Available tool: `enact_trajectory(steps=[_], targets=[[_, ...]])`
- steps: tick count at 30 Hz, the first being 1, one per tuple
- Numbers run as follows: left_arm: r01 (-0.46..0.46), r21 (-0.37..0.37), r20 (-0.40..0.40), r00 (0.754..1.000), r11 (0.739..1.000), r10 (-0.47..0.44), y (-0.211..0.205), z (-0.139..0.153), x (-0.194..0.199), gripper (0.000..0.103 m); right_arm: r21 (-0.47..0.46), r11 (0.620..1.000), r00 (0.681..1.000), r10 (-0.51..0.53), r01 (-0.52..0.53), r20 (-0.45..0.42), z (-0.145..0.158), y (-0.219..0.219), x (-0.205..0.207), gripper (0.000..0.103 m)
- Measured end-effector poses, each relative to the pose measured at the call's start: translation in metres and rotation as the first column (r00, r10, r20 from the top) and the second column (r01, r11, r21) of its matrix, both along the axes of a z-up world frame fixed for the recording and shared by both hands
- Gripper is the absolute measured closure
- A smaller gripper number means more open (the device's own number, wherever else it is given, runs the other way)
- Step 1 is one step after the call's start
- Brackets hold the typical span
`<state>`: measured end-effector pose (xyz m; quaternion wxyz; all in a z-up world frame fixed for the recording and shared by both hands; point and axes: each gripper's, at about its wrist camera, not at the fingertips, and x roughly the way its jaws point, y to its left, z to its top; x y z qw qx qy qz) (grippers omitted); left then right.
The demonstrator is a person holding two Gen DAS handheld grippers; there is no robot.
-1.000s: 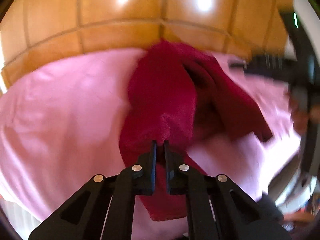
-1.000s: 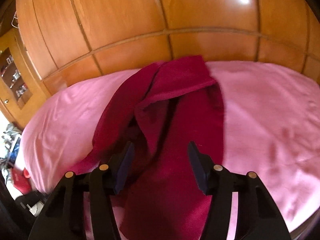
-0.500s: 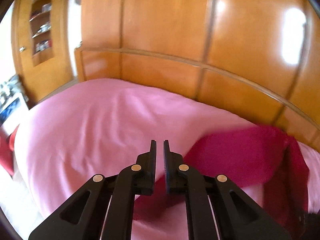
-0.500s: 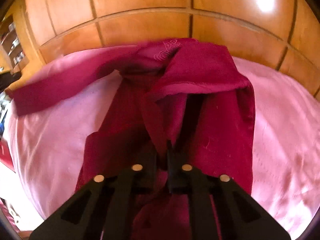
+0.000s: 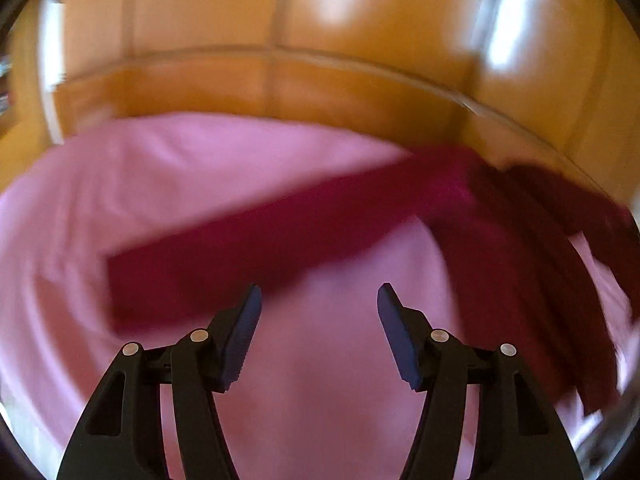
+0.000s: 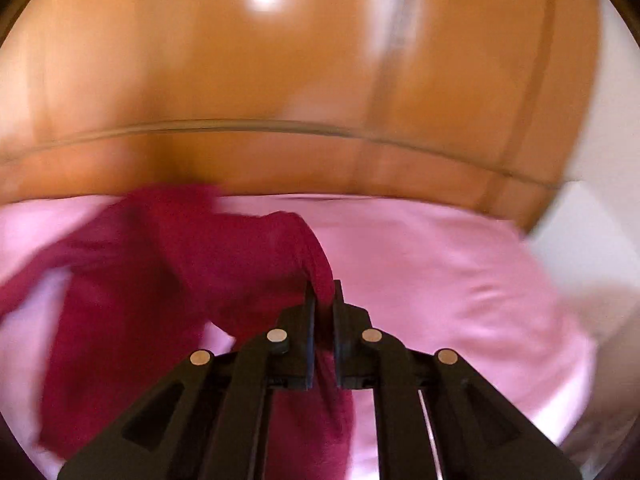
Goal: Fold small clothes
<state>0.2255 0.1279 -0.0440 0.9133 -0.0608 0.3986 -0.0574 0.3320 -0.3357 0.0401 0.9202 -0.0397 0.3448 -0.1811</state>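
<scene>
1. The left gripper (image 5: 319, 300) hangs over the pink bedsheet (image 5: 168, 168) with its fingers wide apart and nothing between them.
2. The dark red garment (image 5: 256, 248) lies on the sheet; one long part stretches just in front of the left gripper.
3. The right gripper (image 6: 323, 292) has its fingers clamped together on a fold of the garment.
4. A wooden headboard (image 6: 280, 80) stands behind the bed.

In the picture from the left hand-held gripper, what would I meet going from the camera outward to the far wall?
The open left hand-held gripper → bare pink bedsheet → the long strip of the dark red garment → more pink sheet → wooden headboard → glossy wooden wall panels.
</scene>
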Motion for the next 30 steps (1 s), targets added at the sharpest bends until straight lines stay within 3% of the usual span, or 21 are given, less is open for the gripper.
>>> enact_trajectory(steps=[3, 4, 5, 6, 8, 10, 13, 14, 16, 17, 19, 21, 22, 23, 25, 26, 28, 30], targets=[[0.137, -0.036, -0.054, 0.989, 0.990, -0.139, -0.039, -0.015, -0.015, 0.043, -0.080, 0.984, 0.987, -0.159, 0.157, -0.022, 0.000, -0.052, 0.026, 0.094], [0.178, -0.055, -0.074, 0.981, 0.983, -0.182, -0.052, -0.019, -0.020, 0.043, -0.093, 0.977, 0.981, -0.193, 0.190, -0.026, 0.000, -0.064, 0.032, 0.075], [0.215, -0.073, -0.089, 0.971, 0.974, -0.221, -0.063, -0.022, -0.024, 0.043, -0.100, 0.972, 0.976, -0.215, 0.211, -0.028, 0.000, -0.074, 0.037, 0.040], [0.245, -0.087, -0.101, 0.962, 0.966, -0.253, -0.073, -0.025, -0.027, 0.044, -0.094, 0.970, 0.974, -0.228, 0.225, -0.018, 0.001, -0.083, 0.039, 0.029], [0.270, -0.118, -0.123, 0.951, 0.955, -0.284, -0.085, -0.030, -0.028, 0.043, -0.053, 0.974, 0.975, -0.222, 0.221, -0.012, 0.001, -0.092, 0.034, 0.026], [0.283, -0.180, -0.153, 0.938, 0.942, -0.311, -0.093, -0.037, -0.026, 0.043, 0.041, 0.987, 0.987, -0.153, 0.155, -0.052, -0.008, -0.086, 0.017, 0.026], [0.281, -0.229, -0.180, 0.929, 0.932, -0.325, -0.105, -0.047, -0.022, 0.050, 0.292, 0.956, 0.993, 0.034, 0.000, -0.113, -0.038, -0.064, -0.016, 0.026], [0.277, -0.244, -0.188, 0.927, 0.929, -0.326, -0.105, -0.049, -0.020, 0.054, 0.373, 0.927, 0.987, 0.100, -0.046, -0.127, -0.049, -0.053, -0.029, 0.027], [0.258, -0.263, -0.192, 0.930, 0.930, -0.313, -0.109, -0.057, -0.016, 0.055, 0.548, 0.826, 0.958, 0.250, -0.135, -0.140, -0.077, -0.025, -0.056, 0.027], [0.254, -0.268, -0.191, 0.931, 0.929, -0.310, -0.111, -0.057, -0.018, 0.059, 0.629, 0.760, 0.942, 0.309, -0.162, -0.132, -0.089, -0.013, -0.067, 0.027], [0.240, -0.269, -0.201, 0.933, 0.933, -0.299, -0.112, -0.059, -0.016, 0.071, 0.796, 0.566, 0.891, 0.447, -0.213, -0.080, -0.113, 0.021, -0.089, 0.027], [0.223, -0.272, -0.208, 0.936, 0.936, -0.284, -0.114, -0.062, -0.012, 0.086, 0.846, 0.486, 0.864, 0.500, -0.220, -0.062, -0.130, 0.045, -0.099, 0.027], [0.219, -0.270, -0.208, 0.937, 0.937, -0.279, -0.113, -0.062, -0.013, 0.090, 0.856, 0.471, 0.858, 0.510, -0.215, -0.065, -0.138, 0.055, -0.101, 0.031], [0.215, -0.267, -0.206, 0.940, 0.939, -0.273, -0.112, -0.062, -0.020, 0.095, 0.856, 0.470, 0.858, 0.510, -0.214, -0.066, -0.141, 0.060, -0.102, 0.057], [0.211, -0.267, -0.192, 0.945, 0.940, -0.266, -0.106, -0.059, -0.025, 0.097, 0.841, 0.497, 0.862, 0.501, -0.212, -0.078, -0.142, 0.069, -0.100, 0.084], [0.210, -0.262, -0.180, 0.948, 0.942, -0.261, -0.103, -0.055, -0.027, 0.098, 0.831, 0.512, 0.864, 0.497, -0.218, -0.080, -0.139, 0.070, -0.100, 0.089], [0.217, -0.265, -0.139, 0.956, 0.940, -0.260, -0.091, -0.042, -0.033, 0.098, 0.772, 0.578, 0.859, 0.505, -0.265, -0.083, -0.119, 0.069, -0.100, 0.095], [0.234, -0.268, -0.090, 0.960, 0.935, -0.266, -0.078, -0.024, -0.037, 0.098, 0.706, 0.635, 0.859, 0.506, -0.314, -0.073, -0.097, 0.062, -0.109, 0.096]])
